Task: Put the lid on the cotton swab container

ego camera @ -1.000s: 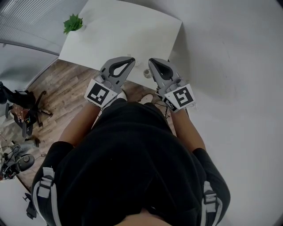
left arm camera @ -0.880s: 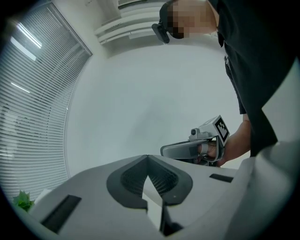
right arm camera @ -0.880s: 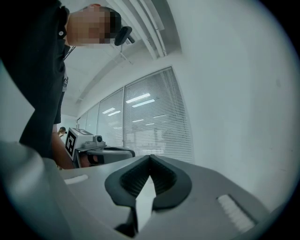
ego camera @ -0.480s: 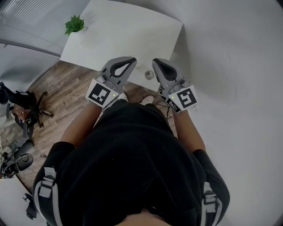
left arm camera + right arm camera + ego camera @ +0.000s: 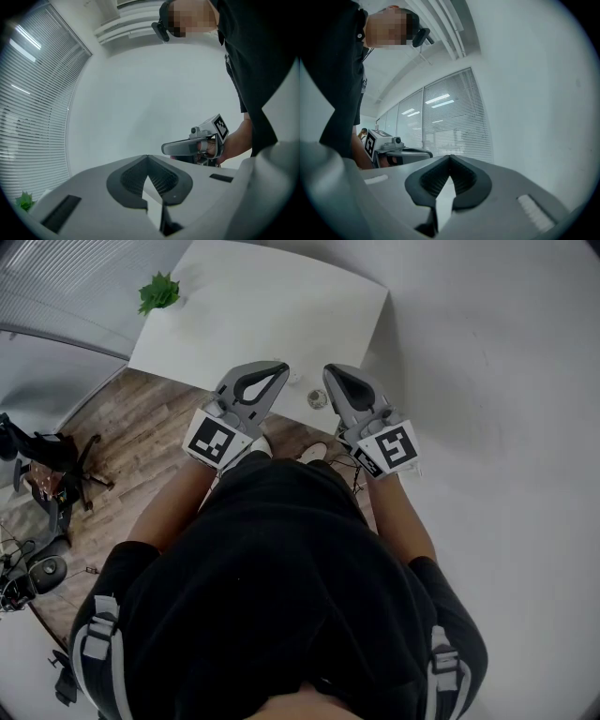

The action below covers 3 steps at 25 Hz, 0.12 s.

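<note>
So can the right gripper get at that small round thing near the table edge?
Probably yes: the small round thing lies on the table beside the right gripper, nothing between, though its jaws are shut.

Left gripper (image 5: 277, 368): jaws shut tip to tip, nothing between them, held level and pointing forward.
Right gripper (image 5: 330, 371): jaws closed and empty too, level, just beside the left gripper — tips angled slightly toward it.
Left forearm (image 5: 173, 504): bare, stretched forward behind the left gripper.
Right forearm (image 5: 401, 519): bare, stretched forward behind the right gripper — hand wrapped round the handle.
</note>
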### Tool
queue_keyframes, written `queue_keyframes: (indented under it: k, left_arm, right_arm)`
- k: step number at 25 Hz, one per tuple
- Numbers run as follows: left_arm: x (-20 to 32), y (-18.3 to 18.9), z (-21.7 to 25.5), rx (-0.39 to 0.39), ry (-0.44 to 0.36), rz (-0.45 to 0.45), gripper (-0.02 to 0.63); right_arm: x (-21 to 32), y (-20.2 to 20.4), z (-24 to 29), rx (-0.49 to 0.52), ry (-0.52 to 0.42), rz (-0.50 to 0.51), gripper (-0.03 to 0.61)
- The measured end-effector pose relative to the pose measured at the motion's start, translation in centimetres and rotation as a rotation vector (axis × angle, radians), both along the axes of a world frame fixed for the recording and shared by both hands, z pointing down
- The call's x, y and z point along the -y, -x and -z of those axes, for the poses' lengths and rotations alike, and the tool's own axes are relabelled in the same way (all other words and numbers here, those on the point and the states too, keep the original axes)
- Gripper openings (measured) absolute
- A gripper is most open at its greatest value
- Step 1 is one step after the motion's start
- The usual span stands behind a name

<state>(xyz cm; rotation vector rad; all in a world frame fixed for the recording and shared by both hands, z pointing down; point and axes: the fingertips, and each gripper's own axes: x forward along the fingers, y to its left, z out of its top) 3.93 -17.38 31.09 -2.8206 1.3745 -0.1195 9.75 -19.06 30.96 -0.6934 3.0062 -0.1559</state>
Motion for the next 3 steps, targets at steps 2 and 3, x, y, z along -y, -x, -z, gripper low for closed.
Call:
queue_keyframes:
  k: [2, 3]
  left_arm:
    - [0.00, 0.18, -0.02, 0.002, -0.001, 0.002, 0.009]
    - [0.00, 0.27, -0.03, 0.004, -0.002, 0.002, 0.009]
  right_arm:
    - [0.03, 0.04, -0.01, -0.001, 0.001, 0.000, 0.009]
    - [0.04, 0.07, -0.01, -0.002, 0.001, -0.001, 0.011]
